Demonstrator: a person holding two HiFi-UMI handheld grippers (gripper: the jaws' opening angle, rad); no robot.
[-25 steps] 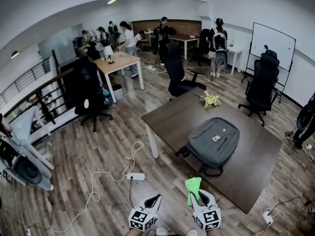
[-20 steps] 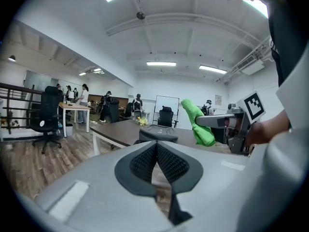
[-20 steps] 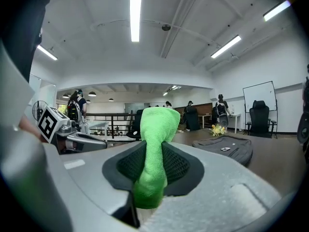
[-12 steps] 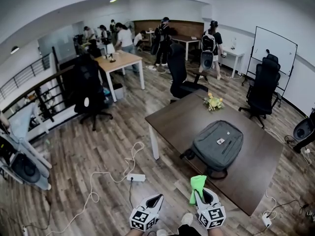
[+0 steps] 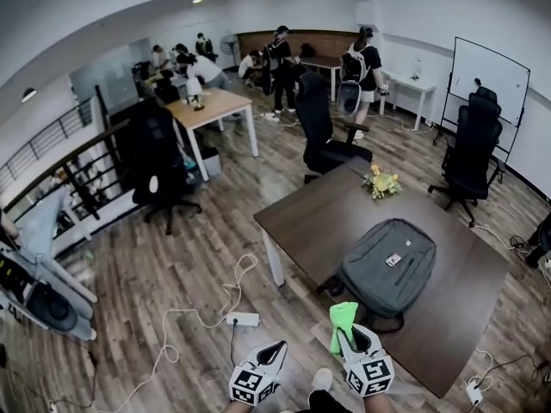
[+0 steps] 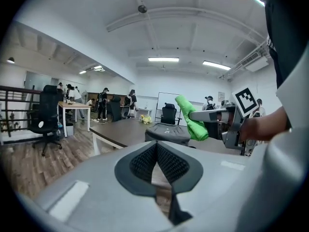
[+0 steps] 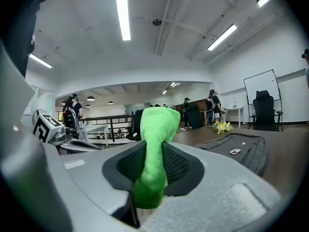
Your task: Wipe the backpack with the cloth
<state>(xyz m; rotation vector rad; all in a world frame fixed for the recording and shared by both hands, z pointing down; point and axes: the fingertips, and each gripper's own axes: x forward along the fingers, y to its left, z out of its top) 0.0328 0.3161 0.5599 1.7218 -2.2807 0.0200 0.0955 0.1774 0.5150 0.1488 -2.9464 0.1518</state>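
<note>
The cloth (image 5: 343, 321), at six o'clock, looks soft, napped and matt green. The backpack (image 5: 389, 265) is matt grey woven fabric on a smooth, dark wood-grain desk (image 5: 310, 218). The floor (image 5: 172, 256) is matt wood plank.

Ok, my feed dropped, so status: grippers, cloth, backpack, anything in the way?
Right gripper shut on green cloth. Left gripper shut, empty. Backpack flat on table, cloth not yet on it. Nothing between them.

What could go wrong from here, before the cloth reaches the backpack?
The backpack lies loose near the edge of the table. With the left gripper shut and away from it, wiping may slide it. The corded power strip on the floor could trip the person.
</note>
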